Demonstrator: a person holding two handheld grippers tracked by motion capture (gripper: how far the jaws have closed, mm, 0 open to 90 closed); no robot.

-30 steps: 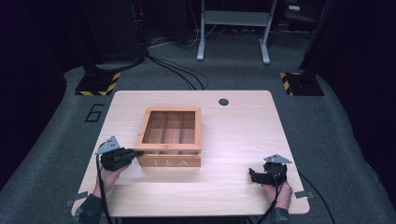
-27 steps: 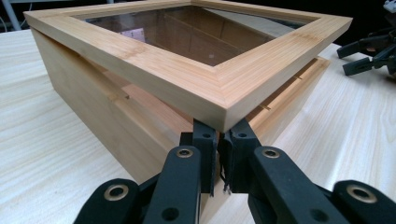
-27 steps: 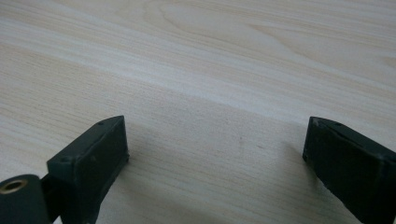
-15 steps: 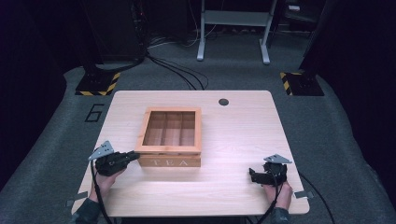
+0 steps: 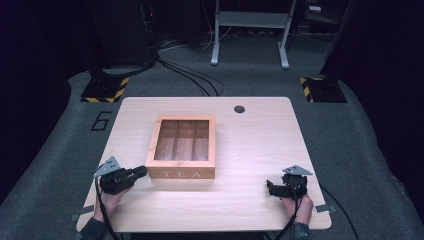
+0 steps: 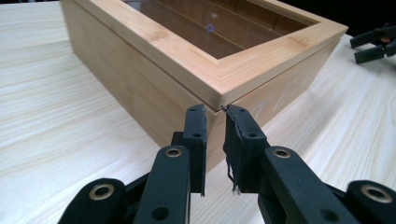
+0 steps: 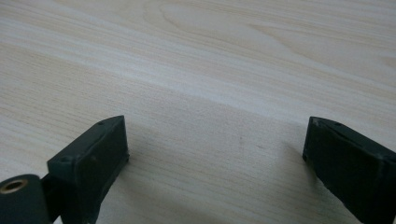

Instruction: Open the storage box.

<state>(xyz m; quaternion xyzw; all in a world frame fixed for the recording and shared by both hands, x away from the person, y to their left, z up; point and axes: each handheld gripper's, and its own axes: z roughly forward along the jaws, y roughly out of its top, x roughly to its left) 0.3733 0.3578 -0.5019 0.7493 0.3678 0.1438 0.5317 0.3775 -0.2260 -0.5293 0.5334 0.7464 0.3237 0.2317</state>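
A wooden tea box (image 5: 182, 147) with a glass-paned lid lies shut in the middle of the table, "TEA" on its front. My left gripper (image 5: 141, 172) sits low at the box's front left corner. In the left gripper view its jaws have just been opening and stand a narrow gap apart (image 6: 215, 116), nothing between them, tips just short of the box corner (image 6: 219, 98). My right gripper (image 5: 270, 187) rests near the table's front right, pointing left. Its jaws are wide open (image 7: 217, 135) over bare wood.
The light wooden table (image 5: 250, 150) has a dark cable hole (image 5: 239, 109) at the back right. The right gripper (image 6: 373, 44) shows far off in the left gripper view. Black stands with yellow-striped bases (image 5: 105, 89) stand on the floor beyond.
My left gripper has drawn back toward the person and sunk a little, still pointing at the box's front left corner. The right gripper has kept still.
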